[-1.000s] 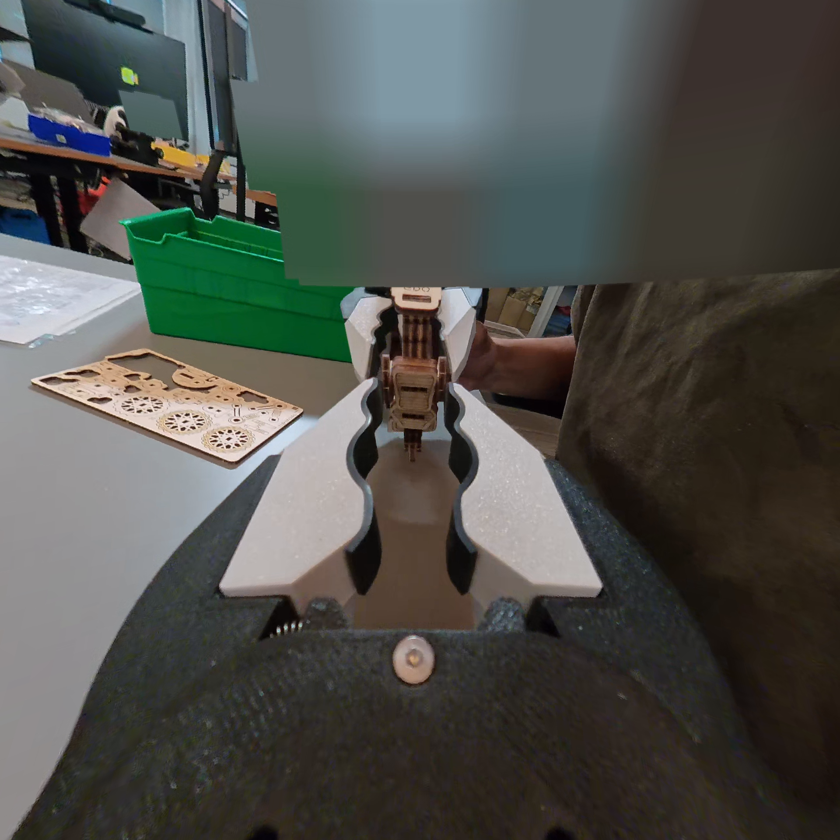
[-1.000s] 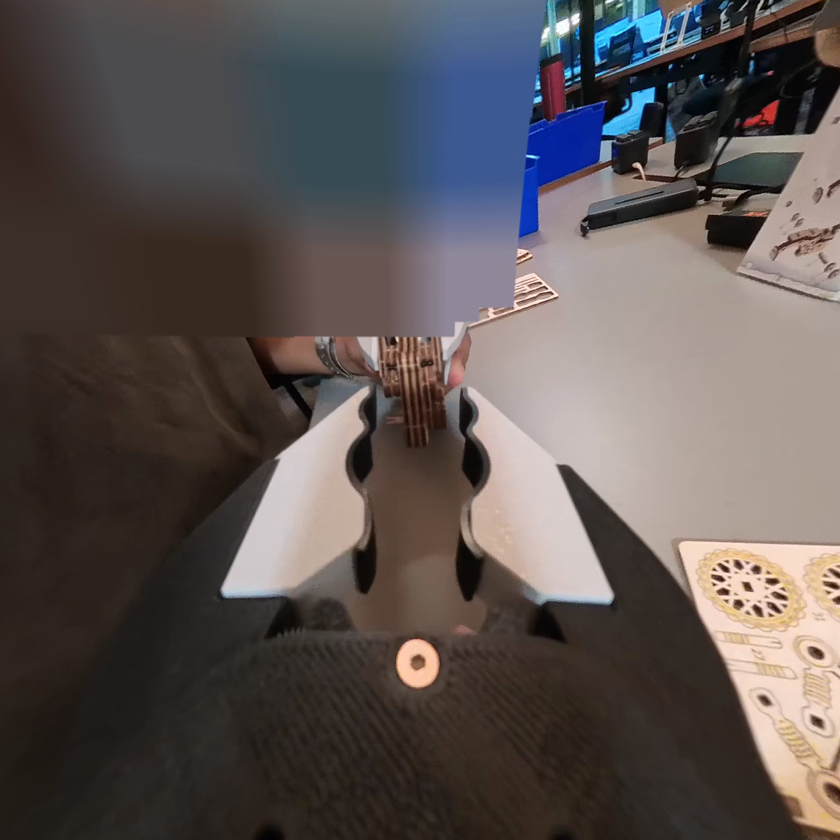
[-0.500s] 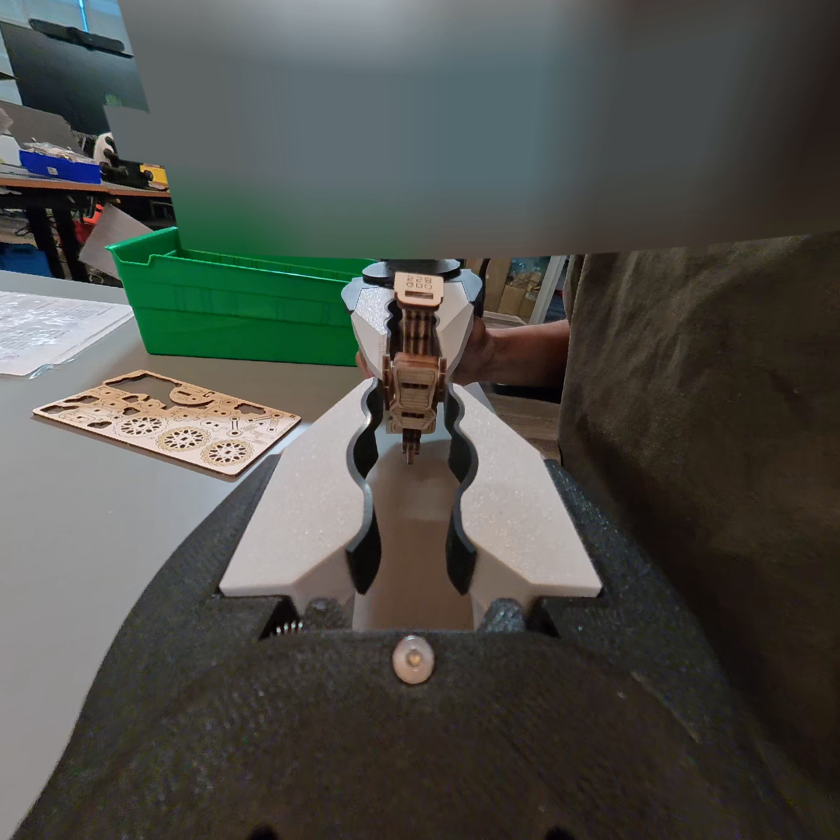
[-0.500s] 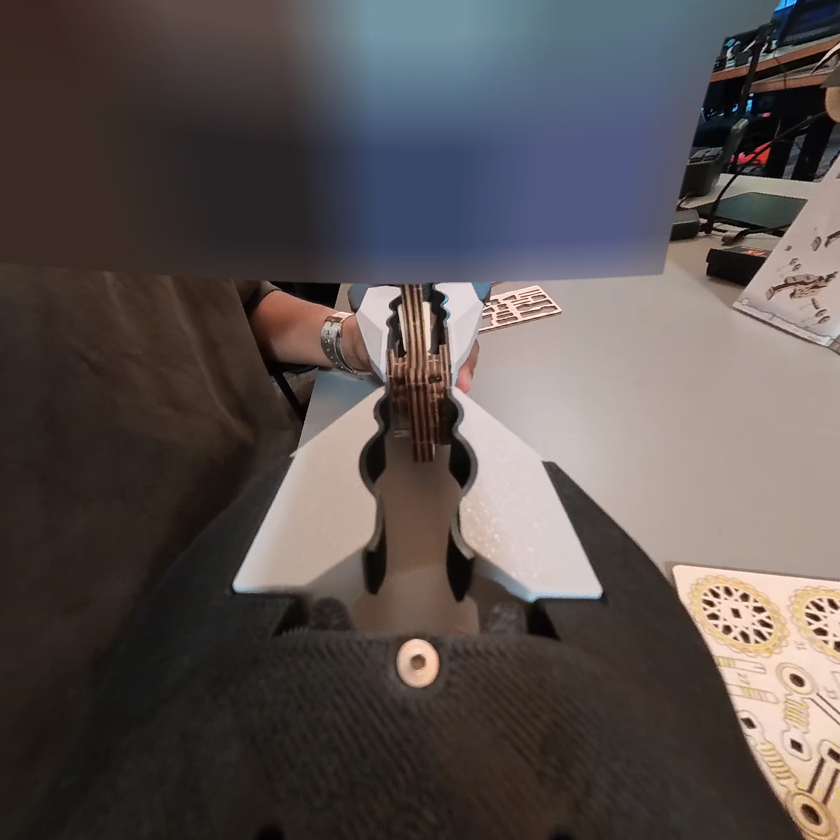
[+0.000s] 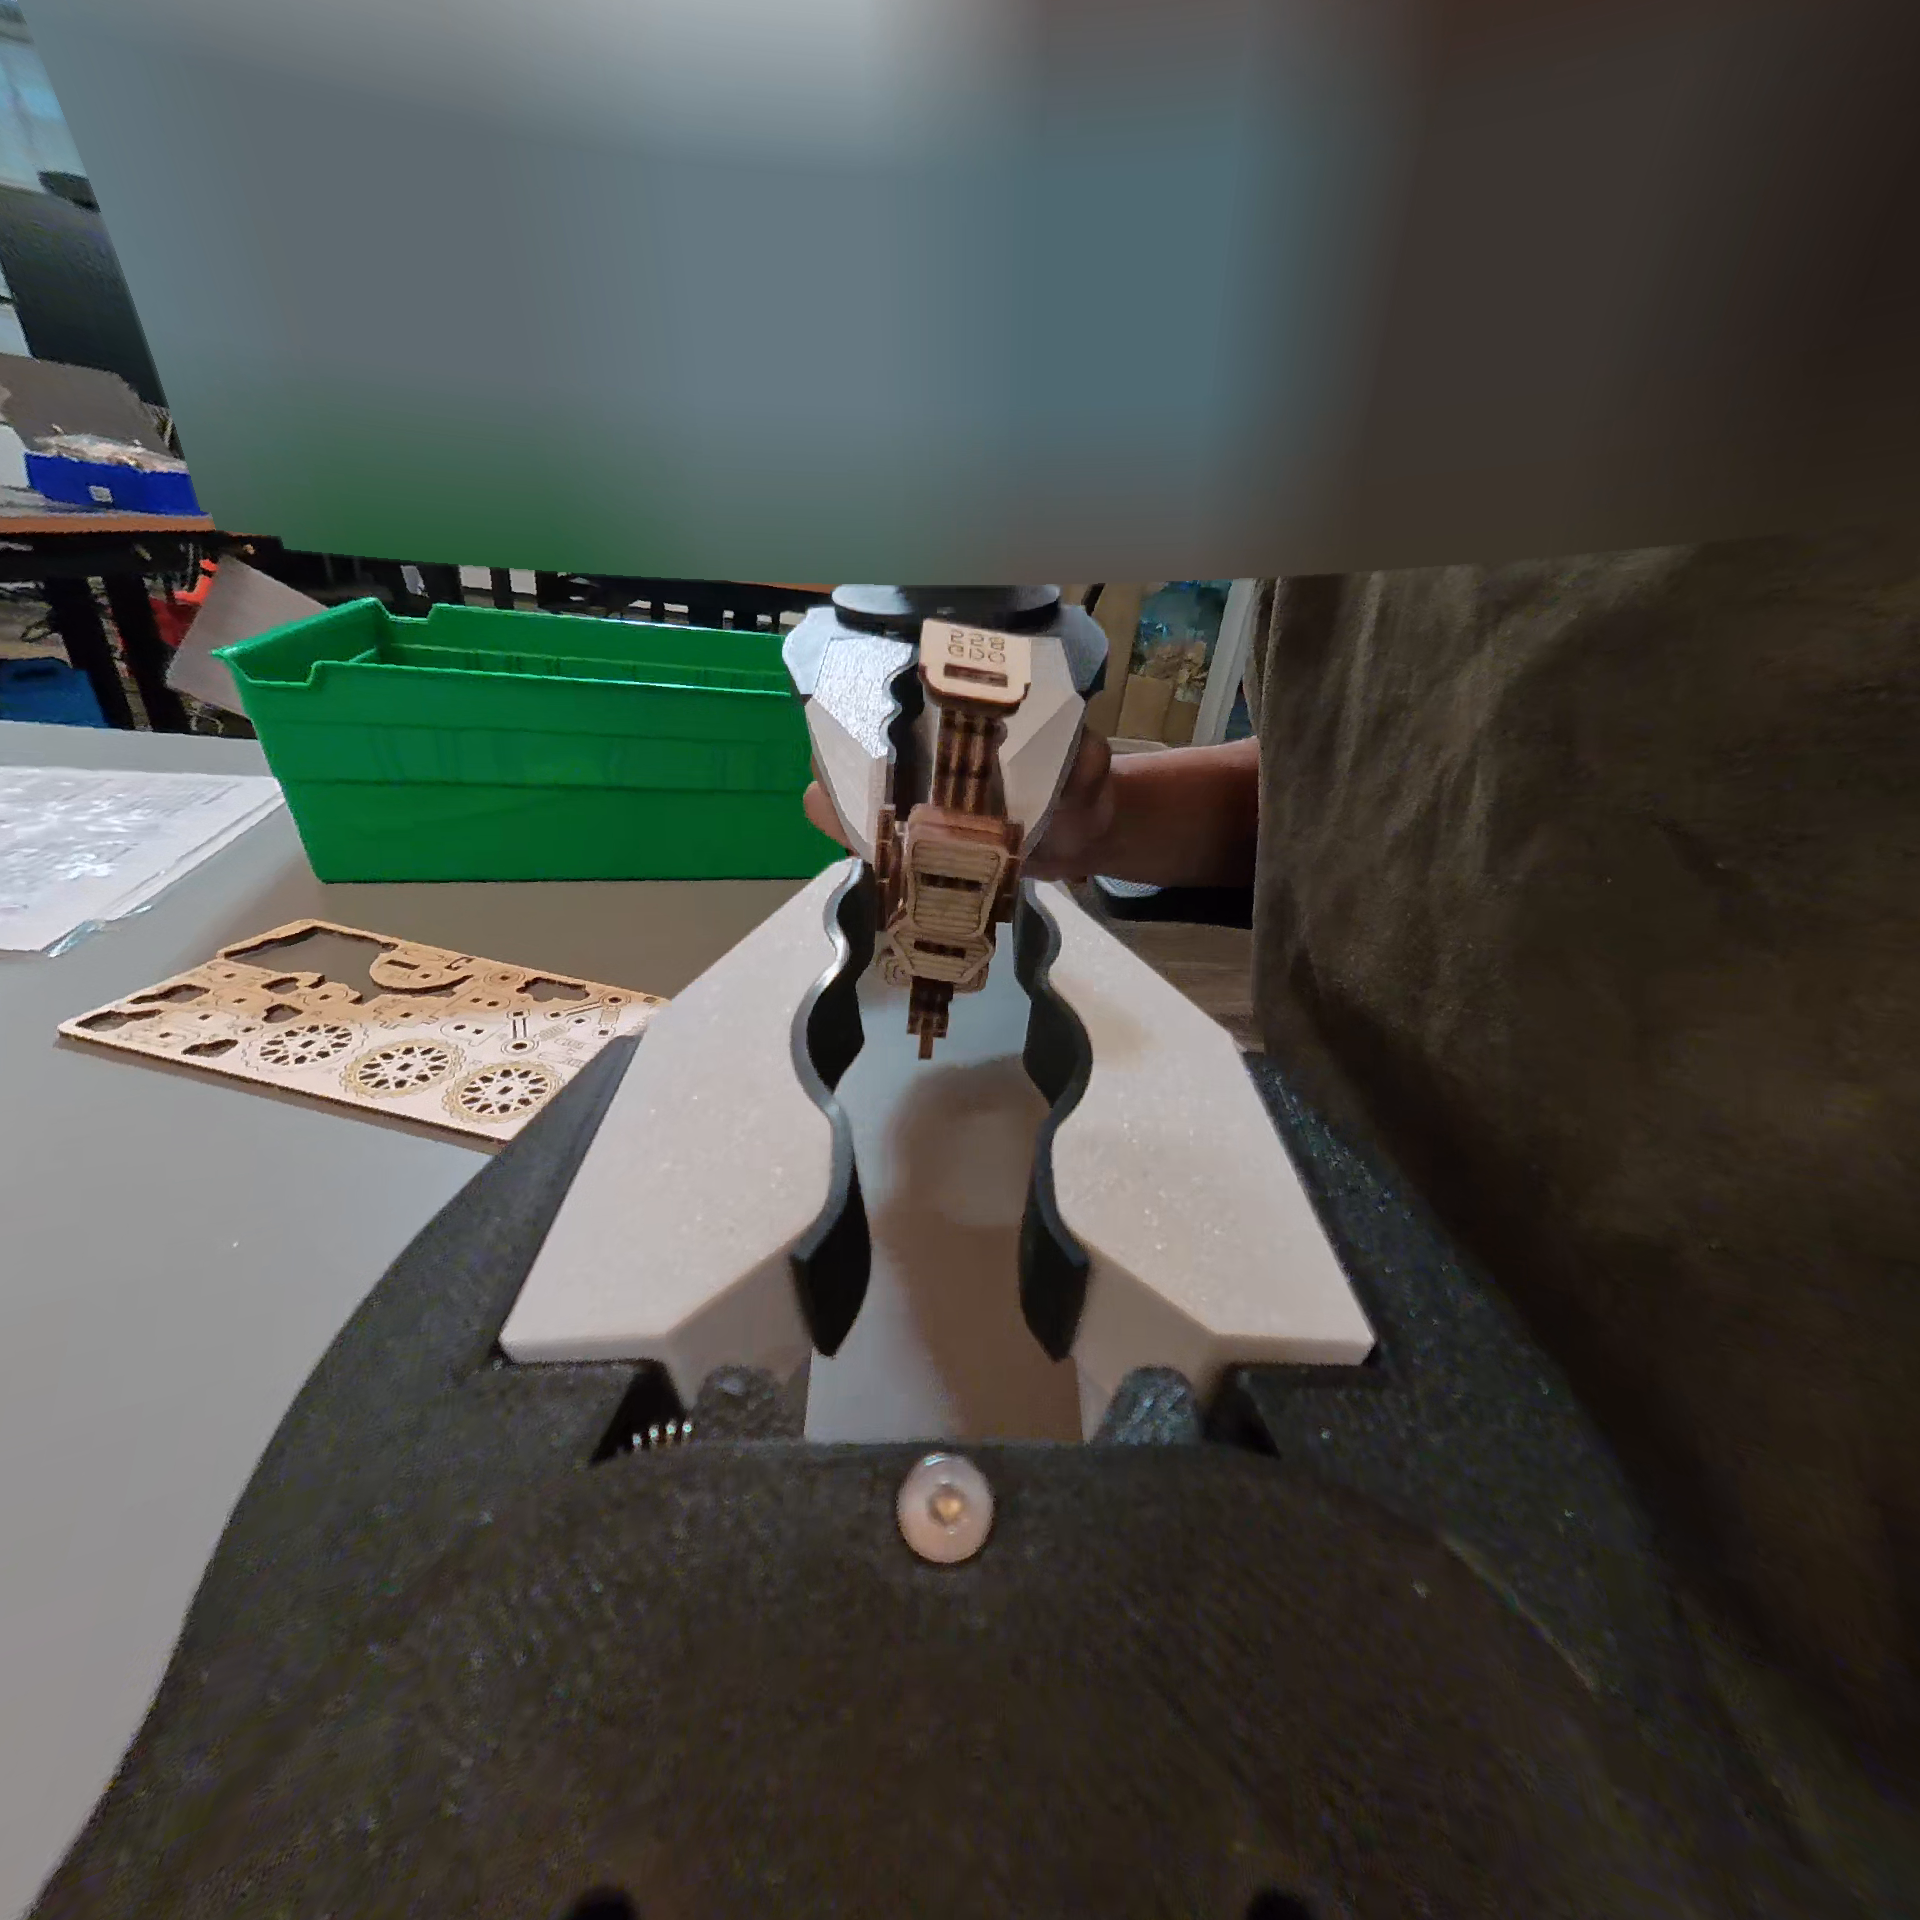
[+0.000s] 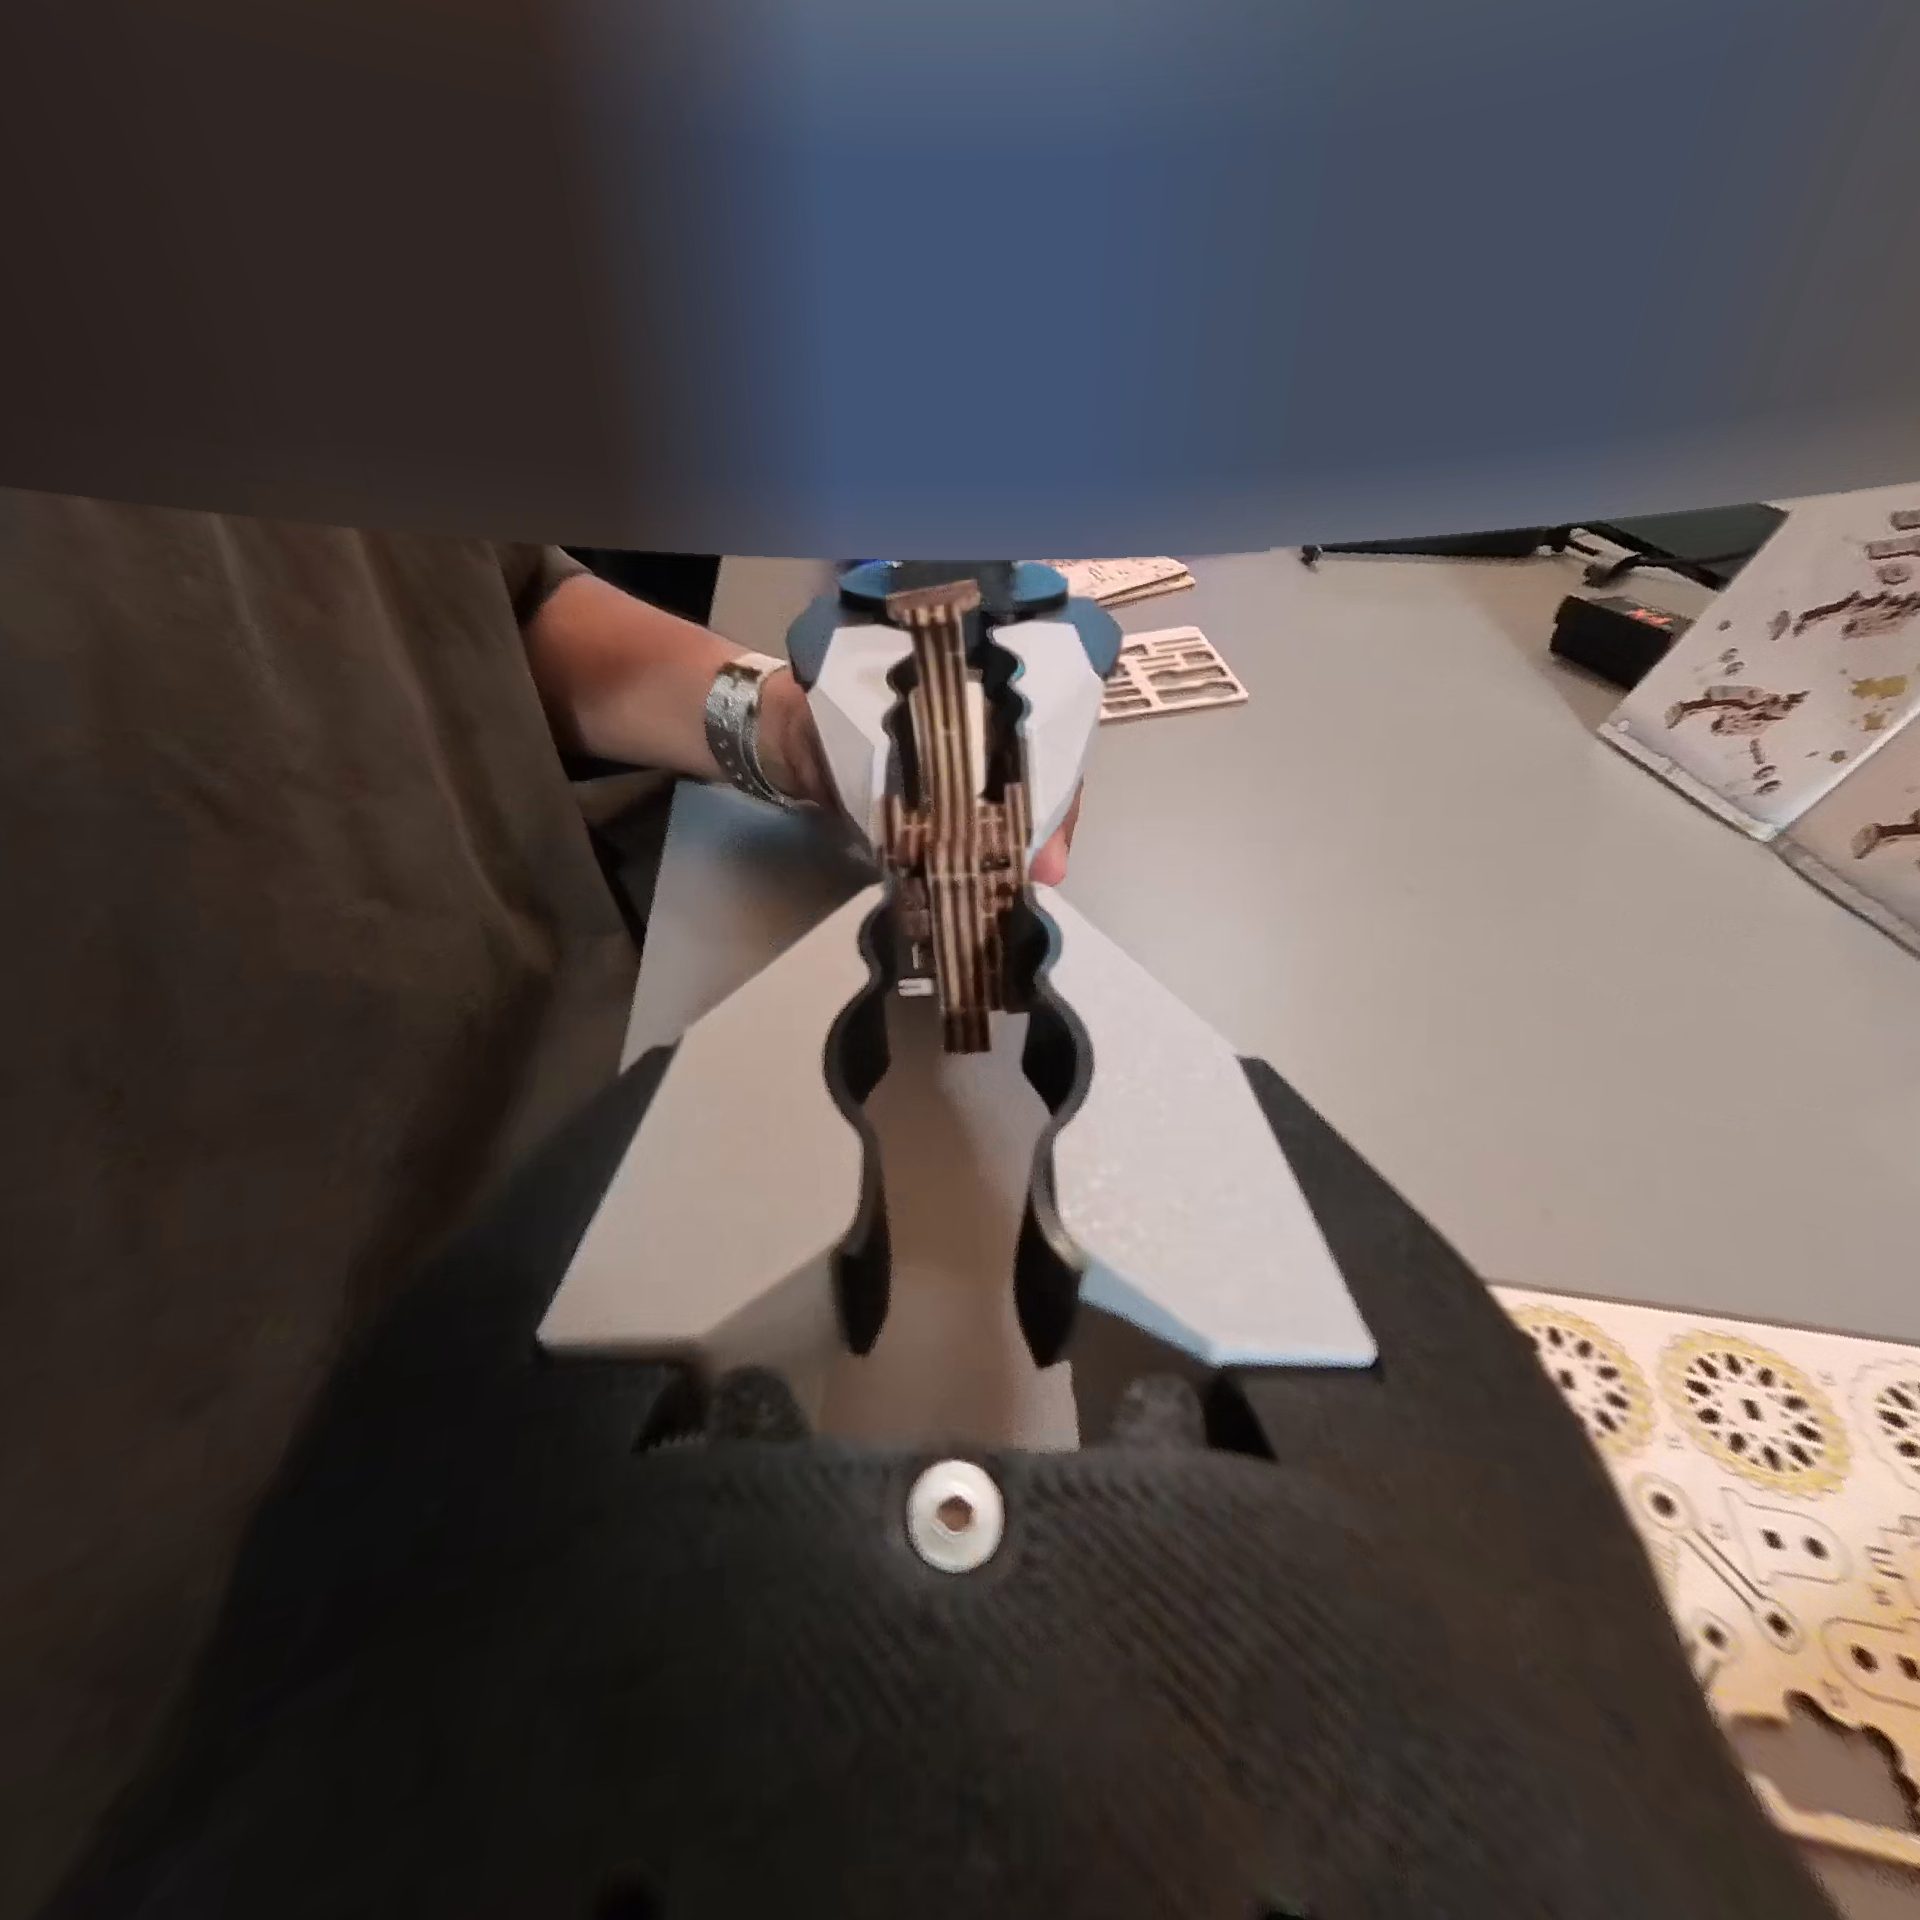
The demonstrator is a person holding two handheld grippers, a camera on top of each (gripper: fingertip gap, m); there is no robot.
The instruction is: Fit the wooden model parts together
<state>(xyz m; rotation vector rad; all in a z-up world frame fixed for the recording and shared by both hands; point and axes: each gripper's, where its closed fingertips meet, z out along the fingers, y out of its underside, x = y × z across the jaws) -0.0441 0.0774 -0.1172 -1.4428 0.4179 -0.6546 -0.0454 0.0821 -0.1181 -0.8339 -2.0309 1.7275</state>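
The model point(image 5: 945, 914), a small stack of laser-cut wooden layers, hangs in the air between the two grippers, above the table edge and close to the person's torso. In the left wrist view its flat patterned face shows, with a narrow peg end pointing back toward the camera; in the right wrist view the layered edges point(image 6: 961, 883) show instead.

The left gripper point(image 5: 940, 935) pinches the lower, wider part of the model at its fingertips. The right gripper point(image 6: 961, 935) does the same from the opposite side, tips closed on the stack. Each gripper also appears head-on in the other's view, clamped around the tall upper strip.

The step in hand looks like pressing two sub-parts together or seating a joint. To do it well, both grips should hold square to the layers so the thin wood does not twist, and the push should run straight along the slot, not at an angle. Force should build gently; the peg end looks slender and could snap.

On the grey table point(image 5: 208, 1195) a part sheet point(image 5: 353, 1023) lies near a green bin point(image 5: 520, 748). Another sheet point(image 6: 1766, 1507) lies by the right gripper, and an instruction leaflet point(image 6: 1787, 675) sits well beyond it.
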